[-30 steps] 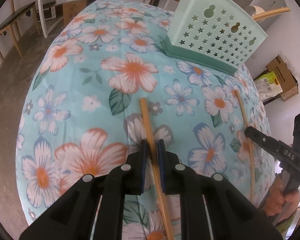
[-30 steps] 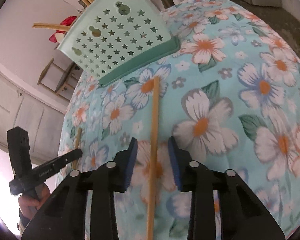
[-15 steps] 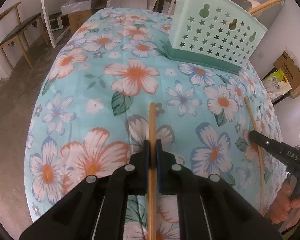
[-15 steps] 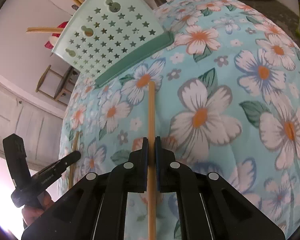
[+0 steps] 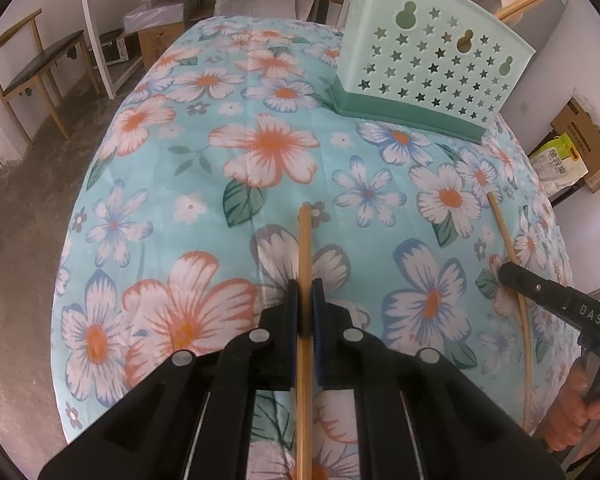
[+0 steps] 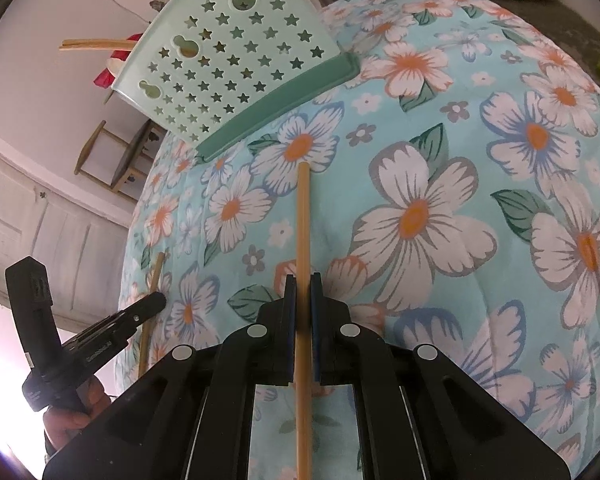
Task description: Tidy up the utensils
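Two wooden chopsticks on the floral tablecloth (image 5: pixel 160 184), one per gripper. Left gripper (image 5: pixel 306 292): jaws, a second ago slightly apart around the left chopstick (image 5: pixel 305 248), now clamped on it, stick running straight ahead from between the pads. Right gripper (image 6: pixel 302 286): jaws, lately wide, now pinched on the right chopstick (image 6: pixel 302 216). Green star-holed holder (image 6: pixel 236 64) stands ahead of both jaws, beyond the stick tips. Both sticks appear secured and ready for lifting to the holder.
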